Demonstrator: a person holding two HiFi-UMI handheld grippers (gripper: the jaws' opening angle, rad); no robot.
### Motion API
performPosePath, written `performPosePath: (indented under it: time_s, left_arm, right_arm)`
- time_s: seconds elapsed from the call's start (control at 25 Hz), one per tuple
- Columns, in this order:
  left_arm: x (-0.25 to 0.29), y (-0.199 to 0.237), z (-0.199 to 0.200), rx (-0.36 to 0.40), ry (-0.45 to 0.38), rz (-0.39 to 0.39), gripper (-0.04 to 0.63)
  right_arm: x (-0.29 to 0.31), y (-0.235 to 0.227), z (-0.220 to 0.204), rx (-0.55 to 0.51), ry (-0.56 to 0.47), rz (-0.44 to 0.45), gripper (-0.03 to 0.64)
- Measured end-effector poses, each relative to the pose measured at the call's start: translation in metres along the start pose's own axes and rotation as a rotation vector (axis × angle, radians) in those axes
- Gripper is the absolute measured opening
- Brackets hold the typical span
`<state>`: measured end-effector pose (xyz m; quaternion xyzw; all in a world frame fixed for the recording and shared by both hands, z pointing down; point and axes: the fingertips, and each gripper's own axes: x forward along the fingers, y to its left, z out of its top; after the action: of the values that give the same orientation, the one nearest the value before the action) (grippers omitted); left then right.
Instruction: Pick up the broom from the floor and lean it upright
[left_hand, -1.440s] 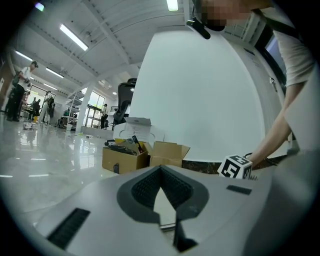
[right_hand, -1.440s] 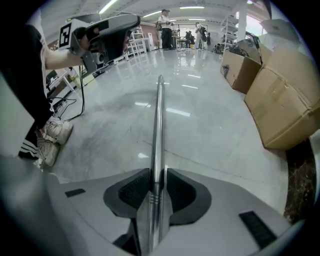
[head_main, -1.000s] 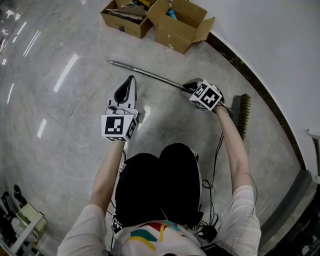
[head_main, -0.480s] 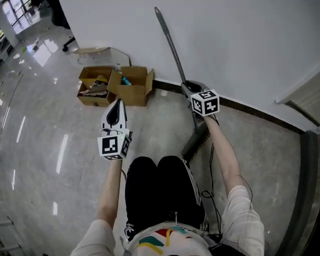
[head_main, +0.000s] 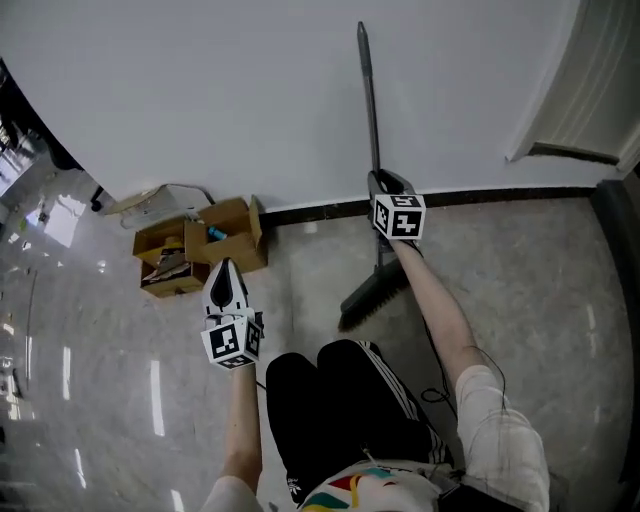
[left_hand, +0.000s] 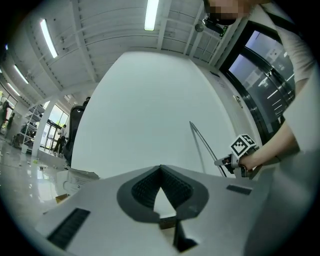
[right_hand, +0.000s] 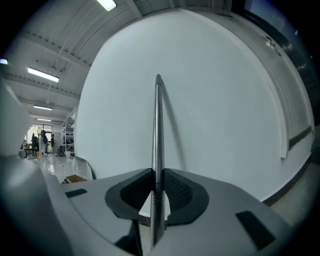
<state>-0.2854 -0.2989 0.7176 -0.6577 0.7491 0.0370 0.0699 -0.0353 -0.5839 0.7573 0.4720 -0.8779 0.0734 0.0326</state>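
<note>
The broom stands nearly upright in front of the white wall. Its thin metal handle (head_main: 368, 90) rises above my right gripper (head_main: 385, 185), and its dark bristle head (head_main: 370, 297) rests on the floor near the skirting. The right gripper is shut on the handle (right_hand: 158, 130), which runs straight up between the pads. My left gripper (head_main: 224, 275) is held apart to the left, shut with nothing in it. In the left gripper view its tips (left_hand: 160, 169) meet, and the broom handle (left_hand: 202, 142) shows far right with the right gripper (left_hand: 225, 161).
Two open cardboard boxes (head_main: 200, 247) with odds and ends sit on the floor against the wall at the left. A dark skirting strip (head_main: 500, 196) runs along the wall's foot. The person's legs (head_main: 340, 400) fill the lower middle. A white panel (head_main: 590, 90) stands at the upper right.
The right gripper has lifted the broom from lying flat on the floor to nearly vertical by the wall. The left gripper rose too and stayed shut. The head view swung toward the wall.
</note>
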Motion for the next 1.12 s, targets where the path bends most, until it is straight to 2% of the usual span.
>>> performPosePath:
  time_s: [0.16, 0.4, 0.44, 0.52, 0.72, 0.8, 0.88, 0.96, 1.0, 1.12]
  left_arm:
    - [-0.001, -0.007, -0.002, 0.008, 0.013, -0.019, 0.044]
    - [0.000, 0.002, 0.004, -0.015, -0.003, -0.006, 0.044]
    - [0.001, 0.002, 0.004, -0.017, -0.006, -0.006, 0.044]
    - [0.003, 0.001, 0.005, -0.026, -0.008, -0.009, 0.044]
    - [0.006, -0.014, 0.008, -0.051, -0.018, -0.036, 0.044]
    - [0.008, -0.022, 0.016, -0.055, -0.030, -0.060, 0.044]
    - [0.014, -0.034, 0.024, -0.070, -0.040, -0.078, 0.044]
    - [0.021, -0.047, 0.032, -0.072, -0.044, -0.094, 0.044]
    - [0.024, -0.053, 0.035, -0.068, -0.045, -0.101, 0.044]
    - [0.030, -0.070, 0.043, -0.077, -0.050, -0.120, 0.044]
  right_arm:
    - [-0.001, 0.000, -0.001, -0.020, -0.010, -0.012, 0.086]
    - [-0.004, 0.004, 0.008, -0.066, -0.010, -0.016, 0.089]
    - [-0.004, 0.006, 0.010, -0.052, -0.015, -0.002, 0.111]
    - [-0.007, 0.010, 0.014, 0.008, -0.030, 0.036, 0.203]
    - [-0.033, 0.017, 0.042, 0.029, -0.116, 0.047, 0.215]
    - [-0.051, 0.026, 0.055, 0.087, -0.160, 0.086, 0.215]
    - [-0.071, 0.041, 0.065, 0.129, -0.176, 0.164, 0.215]
    - [-0.092, 0.059, 0.069, 0.135, -0.166, 0.223, 0.213]
    - [-0.103, 0.065, 0.070, 0.124, -0.163, 0.223, 0.211]
    - [-0.138, 0.085, 0.066, 0.083, -0.168, 0.199, 0.019]
